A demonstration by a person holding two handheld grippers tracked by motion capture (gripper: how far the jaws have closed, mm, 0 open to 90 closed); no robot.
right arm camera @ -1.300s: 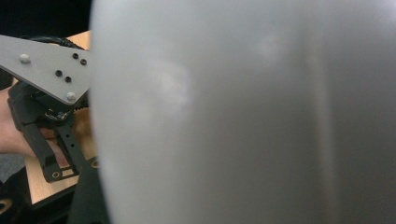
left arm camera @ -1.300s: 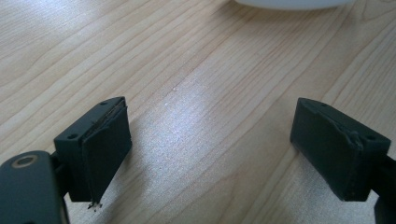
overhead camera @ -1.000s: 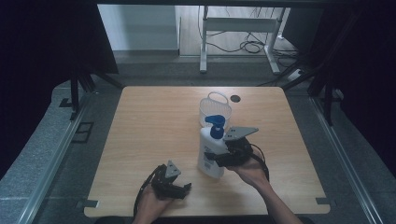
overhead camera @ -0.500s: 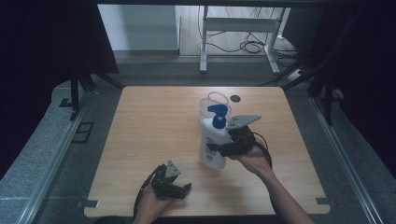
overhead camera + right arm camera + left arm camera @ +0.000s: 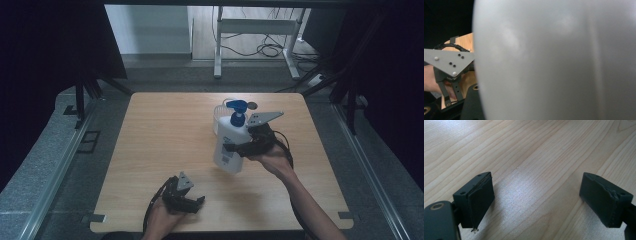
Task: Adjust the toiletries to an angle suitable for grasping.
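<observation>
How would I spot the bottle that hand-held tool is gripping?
Start at the light wooden table and look right of its middle, just in front of a clear plastic cup. There the right gripper holds a white plastic pump bottle; its blue pump head sets it apart.

pump bottle: blurred, cut off by the right gripper view's edges
clear cup: mostly hidden behind the pump bottle
bottle label: print too small to read
right gripper: pads hidden against the pump bottle
</observation>
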